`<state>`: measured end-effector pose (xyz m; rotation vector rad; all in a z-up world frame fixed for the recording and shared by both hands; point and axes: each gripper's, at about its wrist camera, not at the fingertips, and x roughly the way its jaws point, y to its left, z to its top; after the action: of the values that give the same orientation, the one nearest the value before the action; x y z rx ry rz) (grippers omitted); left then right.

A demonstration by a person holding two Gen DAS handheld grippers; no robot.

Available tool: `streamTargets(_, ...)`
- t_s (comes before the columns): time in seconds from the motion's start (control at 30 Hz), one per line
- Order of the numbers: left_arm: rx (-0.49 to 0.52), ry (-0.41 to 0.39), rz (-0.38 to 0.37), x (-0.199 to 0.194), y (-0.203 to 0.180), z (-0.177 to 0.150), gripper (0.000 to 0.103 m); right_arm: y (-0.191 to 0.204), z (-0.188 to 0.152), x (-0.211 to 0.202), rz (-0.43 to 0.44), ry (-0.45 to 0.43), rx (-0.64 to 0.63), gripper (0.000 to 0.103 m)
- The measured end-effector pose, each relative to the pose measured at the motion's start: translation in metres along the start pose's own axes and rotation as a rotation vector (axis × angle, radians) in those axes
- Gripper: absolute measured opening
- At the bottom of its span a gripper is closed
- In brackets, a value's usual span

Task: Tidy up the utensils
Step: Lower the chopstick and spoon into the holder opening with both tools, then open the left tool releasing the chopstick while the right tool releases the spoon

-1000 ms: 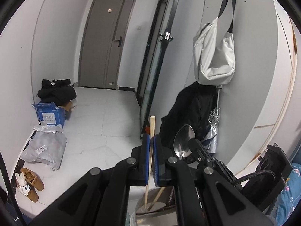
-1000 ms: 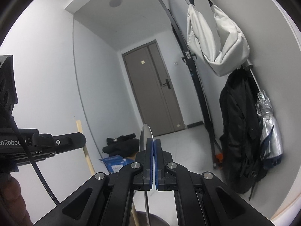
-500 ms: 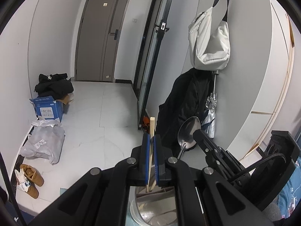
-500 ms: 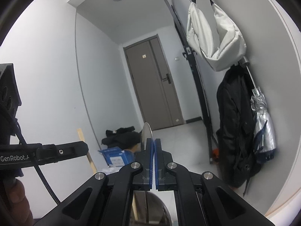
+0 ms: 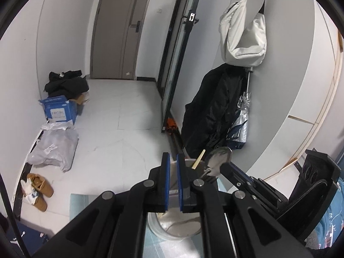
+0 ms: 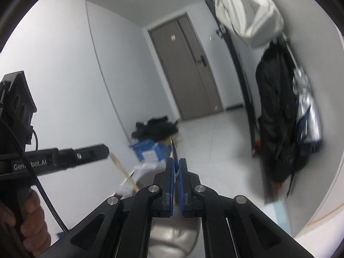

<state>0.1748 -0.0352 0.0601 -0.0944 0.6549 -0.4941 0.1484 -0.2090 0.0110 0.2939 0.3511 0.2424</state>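
Observation:
A round metal holder stands just below both grippers; it also shows in the right wrist view. A wooden chopstick leans in it, free of my left gripper, whose blue pads stand slightly apart with nothing between them. The chopstick also shows in the right wrist view. My right gripper is shut on a metal spoon, seen edge on; its bowl shows in the left wrist view, above the holder's rim.
The holder stands on a light blue surface. Beyond is a tiled floor with a blue box, grey bags, brown shoes, a hanging black coat, an umbrella and a white bag.
My left gripper let go of the chopstick, which now leans to the right in the holder. Both grippers tipped downward, and the spoon came lower toward the holder.

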Motion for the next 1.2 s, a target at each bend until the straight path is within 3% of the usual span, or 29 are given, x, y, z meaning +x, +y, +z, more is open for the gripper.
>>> streamTargets(0.13,-0.028,0.024,0.044,-0.009,-0.001,-0.003,0.01,-0.005,-0.003,-0.017,0.007,0.029,0.008,0.007)
streamTargets(0.2,-0.053,0.033,0.062,-0.015,-0.001,-0.006,0.017,-0.007,-0.001,-0.032,0.005,0.028,0.007,0.013)
streamTargets(0.23,-0.068,0.035,0.072,-0.019,-0.001,-0.007,0.024,-0.007,0.0,-0.038,0.005,0.028,0.004,0.02)
streamTargets(0.37,-0.113,0.0,0.115,-0.042,-0.007,-0.016,0.053,-0.007,0.005,-0.067,0.002,0.019,-0.003,0.03)
streamTargets(0.47,-0.116,-0.034,0.169,-0.061,-0.016,-0.023,0.072,-0.003,0.008,-0.093,0.002,0.005,-0.013,0.045)
streamTargets(0.53,-0.123,-0.059,0.194,-0.074,-0.021,-0.028,0.079,0.0,0.009,-0.107,0.013,0.003,-0.019,0.067)
streamTargets(0.57,-0.129,-0.075,0.202,-0.081,-0.023,-0.032,0.083,0.002,0.009,-0.112,0.011,0.0,-0.02,0.069)
streamTargets(0.97,-0.144,-0.104,0.322,-0.115,-0.035,-0.081,0.102,0.023,-0.022,-0.16,0.023,0.057,-0.058,0.086)
streamTargets(1.2,-0.16,-0.106,0.34,-0.117,-0.028,-0.113,0.102,0.028,-0.054,-0.165,0.007,0.145,-0.103,0.091)
